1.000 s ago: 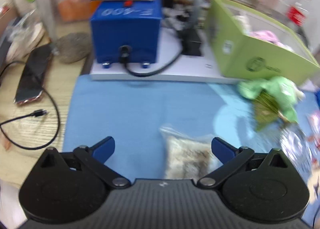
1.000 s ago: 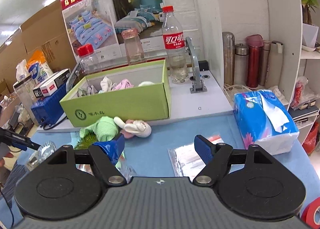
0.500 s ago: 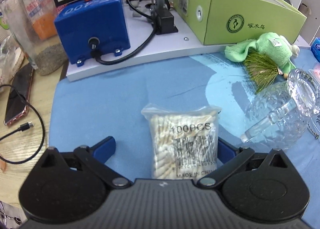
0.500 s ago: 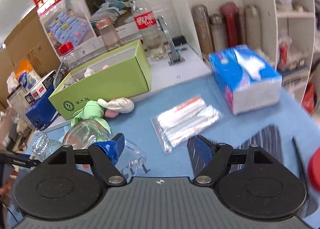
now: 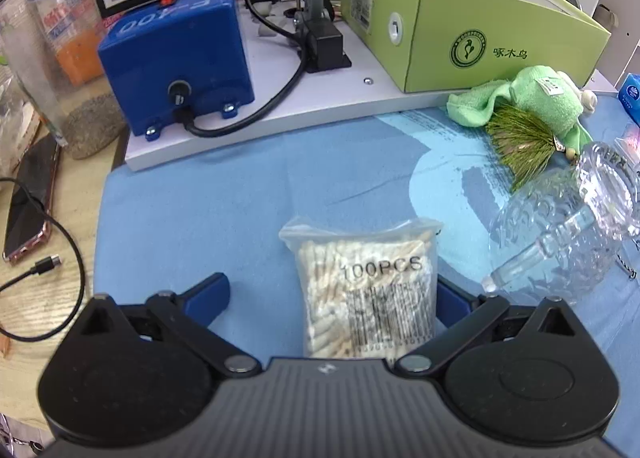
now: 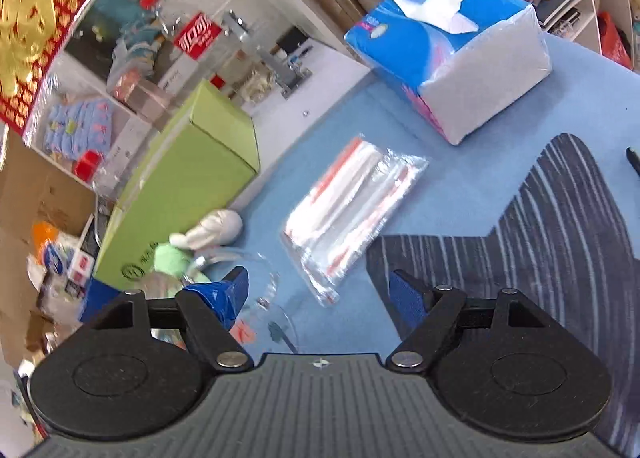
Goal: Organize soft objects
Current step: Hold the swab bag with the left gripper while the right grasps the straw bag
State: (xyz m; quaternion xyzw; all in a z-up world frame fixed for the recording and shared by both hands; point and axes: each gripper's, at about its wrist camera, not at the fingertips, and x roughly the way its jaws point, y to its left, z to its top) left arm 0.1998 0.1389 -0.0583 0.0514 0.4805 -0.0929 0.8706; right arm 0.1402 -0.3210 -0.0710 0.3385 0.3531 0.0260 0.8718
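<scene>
Left tongs (image 5: 332,292) gape wide, holding nothing; the cotton swab bag (image 5: 366,294) lies flat on the blue surface (image 5: 200,218) between them, nearer the right-hand finger. Centre it, close across its width. Right tongs (image 6: 320,294) are part open, empty. Then to green box (image 5: 472,30).

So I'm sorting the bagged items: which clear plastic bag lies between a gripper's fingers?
The clear bag of cotton swabs printed "100PCS", between the left gripper's open fingers. The red-striped flat clear bag lies beyond the right gripper.
</scene>
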